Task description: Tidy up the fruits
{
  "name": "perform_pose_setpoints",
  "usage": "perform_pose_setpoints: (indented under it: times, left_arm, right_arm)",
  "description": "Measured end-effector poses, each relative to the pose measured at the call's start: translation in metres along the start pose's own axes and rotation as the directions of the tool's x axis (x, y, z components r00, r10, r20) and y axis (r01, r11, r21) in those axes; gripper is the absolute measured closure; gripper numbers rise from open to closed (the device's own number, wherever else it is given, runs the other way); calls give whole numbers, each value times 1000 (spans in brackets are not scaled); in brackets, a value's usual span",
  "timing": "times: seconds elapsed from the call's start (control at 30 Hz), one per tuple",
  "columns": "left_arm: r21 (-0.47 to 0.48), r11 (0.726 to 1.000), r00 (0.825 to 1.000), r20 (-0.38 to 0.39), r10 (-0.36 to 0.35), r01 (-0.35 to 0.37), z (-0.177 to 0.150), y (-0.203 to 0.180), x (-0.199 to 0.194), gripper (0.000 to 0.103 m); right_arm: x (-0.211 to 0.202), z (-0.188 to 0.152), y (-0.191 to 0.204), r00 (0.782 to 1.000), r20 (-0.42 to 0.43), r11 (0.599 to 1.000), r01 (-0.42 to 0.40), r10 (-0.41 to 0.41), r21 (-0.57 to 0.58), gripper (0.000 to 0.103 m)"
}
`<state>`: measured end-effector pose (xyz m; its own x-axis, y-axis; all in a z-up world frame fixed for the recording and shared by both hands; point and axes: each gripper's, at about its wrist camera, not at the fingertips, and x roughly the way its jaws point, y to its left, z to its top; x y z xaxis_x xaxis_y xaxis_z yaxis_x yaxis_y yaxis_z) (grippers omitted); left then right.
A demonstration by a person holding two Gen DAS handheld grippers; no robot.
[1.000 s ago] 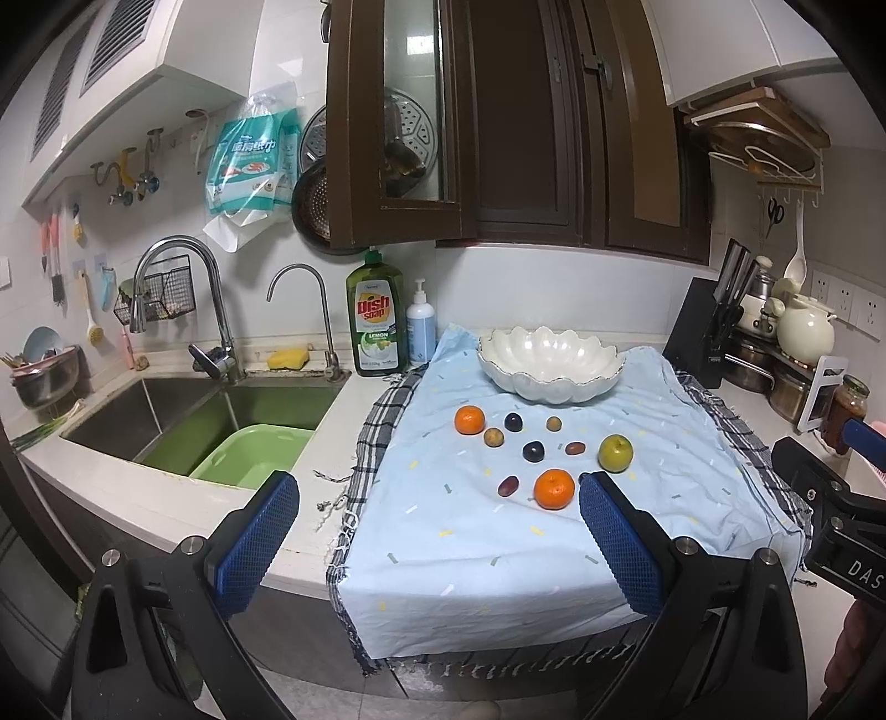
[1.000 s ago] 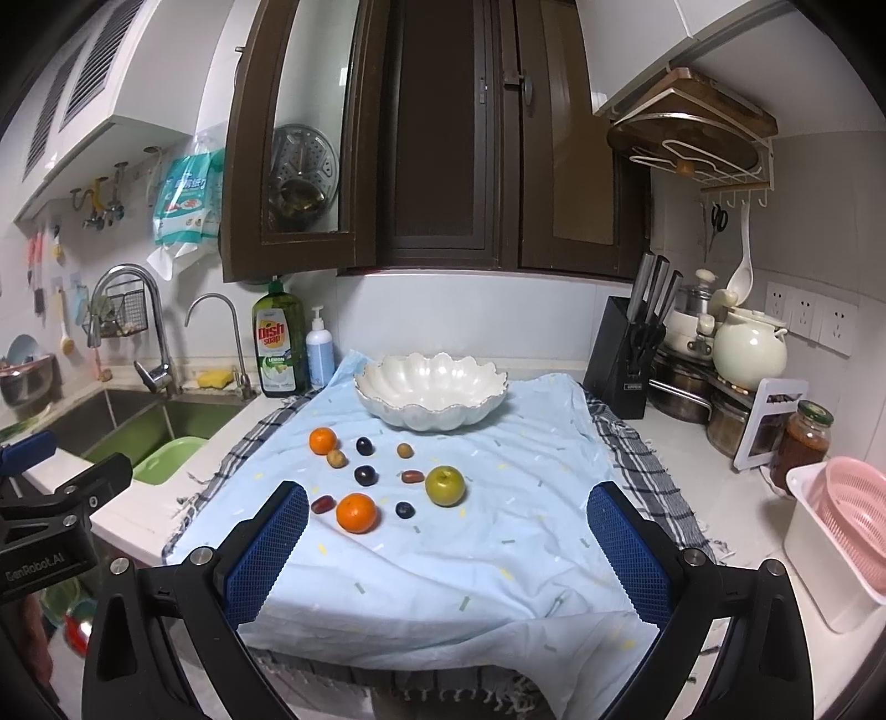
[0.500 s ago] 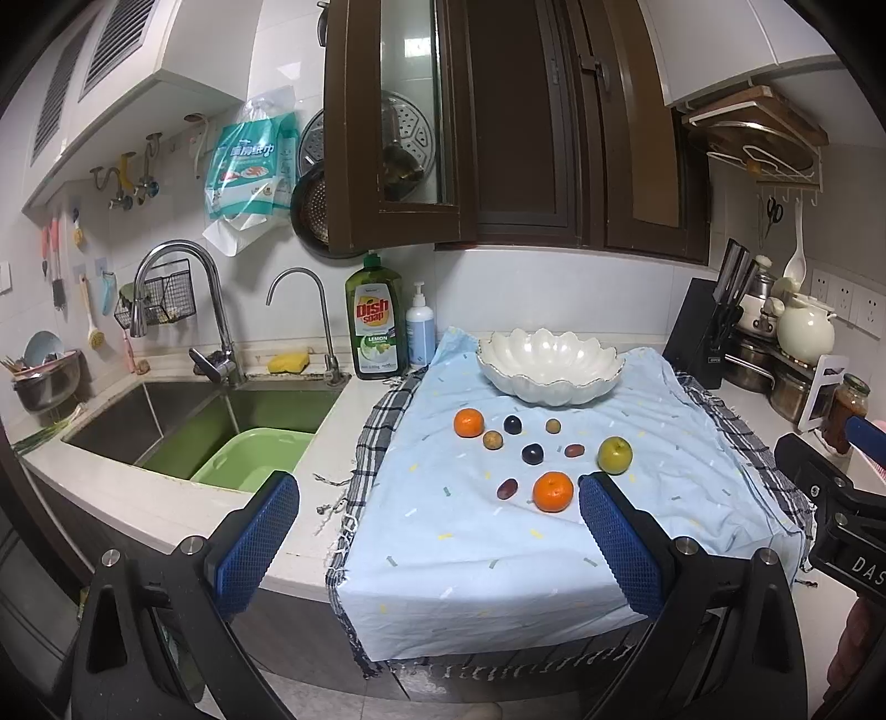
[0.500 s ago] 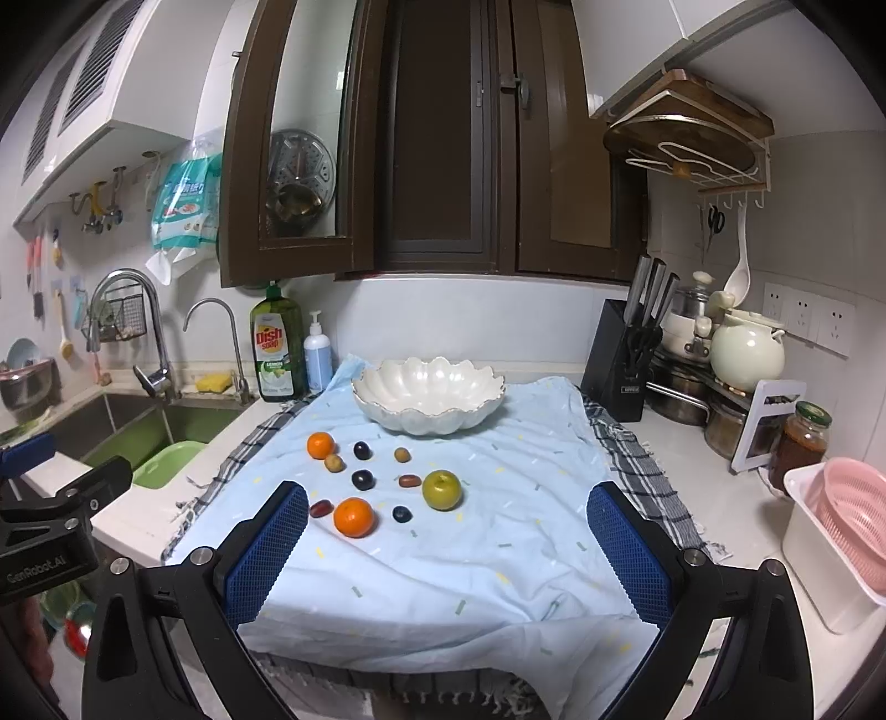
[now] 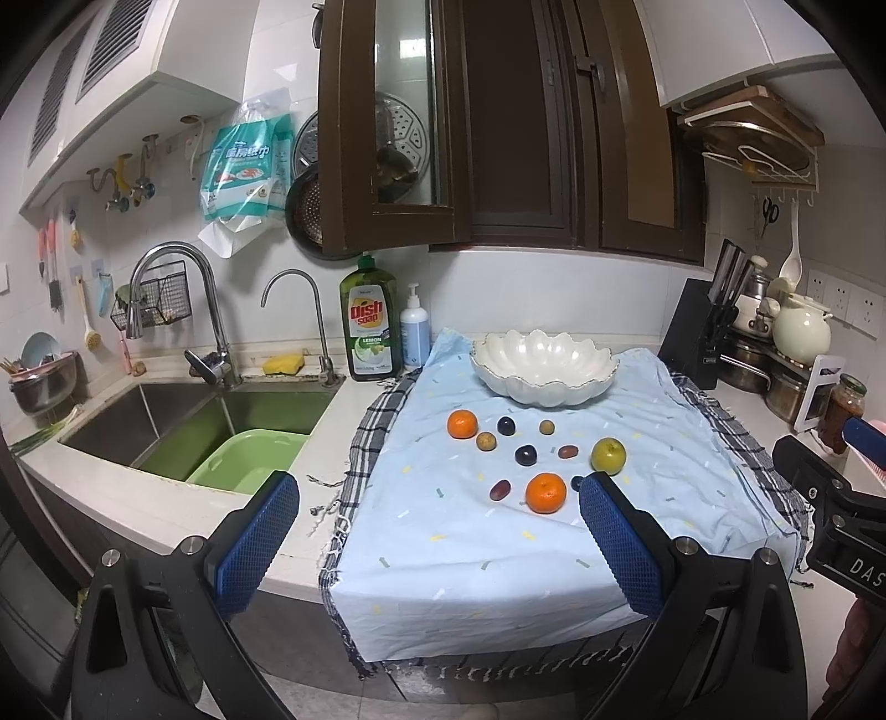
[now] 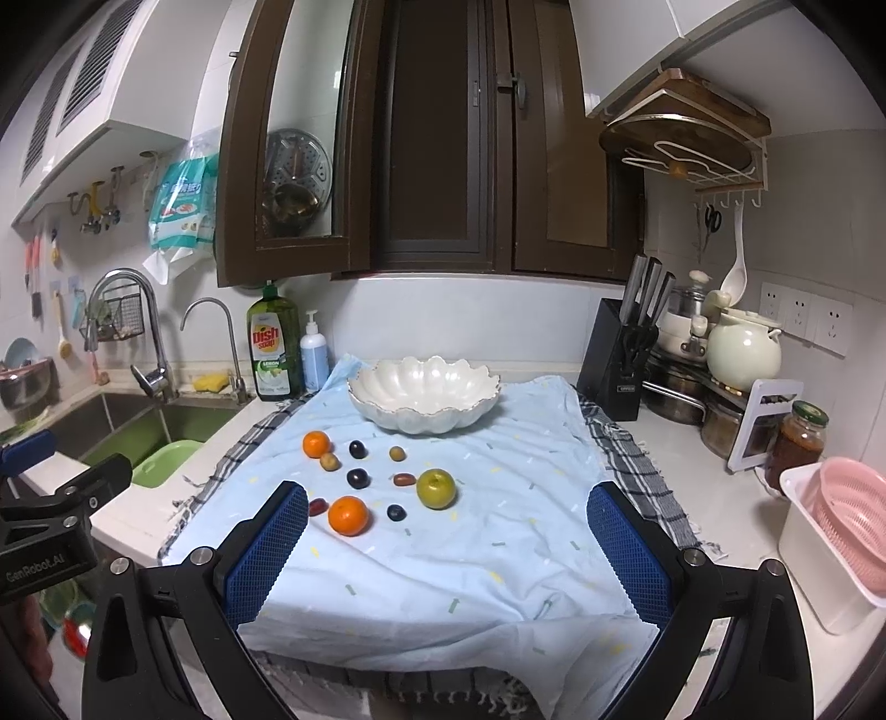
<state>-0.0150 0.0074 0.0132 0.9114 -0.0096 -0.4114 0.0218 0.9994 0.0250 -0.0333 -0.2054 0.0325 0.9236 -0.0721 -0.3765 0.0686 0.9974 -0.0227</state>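
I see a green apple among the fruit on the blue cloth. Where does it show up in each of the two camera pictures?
Left wrist view: the green apple lies right of centre, just above the right blue finger.
Right wrist view: the green apple lies near the centre.
Shared landmark: the white scalloped bowl behind the fruit.

Indoor light, fairly bright and even, from overhead; cool white cast; soft faint shadows under the fruit on the blue cloth (image 6: 470, 554); mild glare on the white bowl (image 6: 423, 396) and a bright reflection in the cabinet glass (image 5: 412, 52); strong fisheye bending at edges, black vignette corners in both views; centre sharp, edges slightly soft; dark brown cabinets underexposed.
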Motion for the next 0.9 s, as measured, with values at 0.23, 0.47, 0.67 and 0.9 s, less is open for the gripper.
perform_pose_setpoints:
  times: [0.23,0.47,0.67,0.9]
  left_arm:
    - [2,1000,1000,2,-7,7,0,-1,-1,0]
    - [1,1000,1000,1,-9,9,0,-1,-1,0]
    - [4,1000,1000,-3,-15,15,1,-2,0,0]
    - [32,999,999,-40,-33,34,3,0,18,0]
  right_arm:
    - [0,0,0,1000,1,1000,-1,1,-1,1]
    - [-1,1,-4,1000,0,1000,-6,6,-4,1]
    - [1,-1,-4,1000,-10,1000,-13,13,-6,1]
    - [18,-1,5,998,-46,999,-37,36,-4,1]
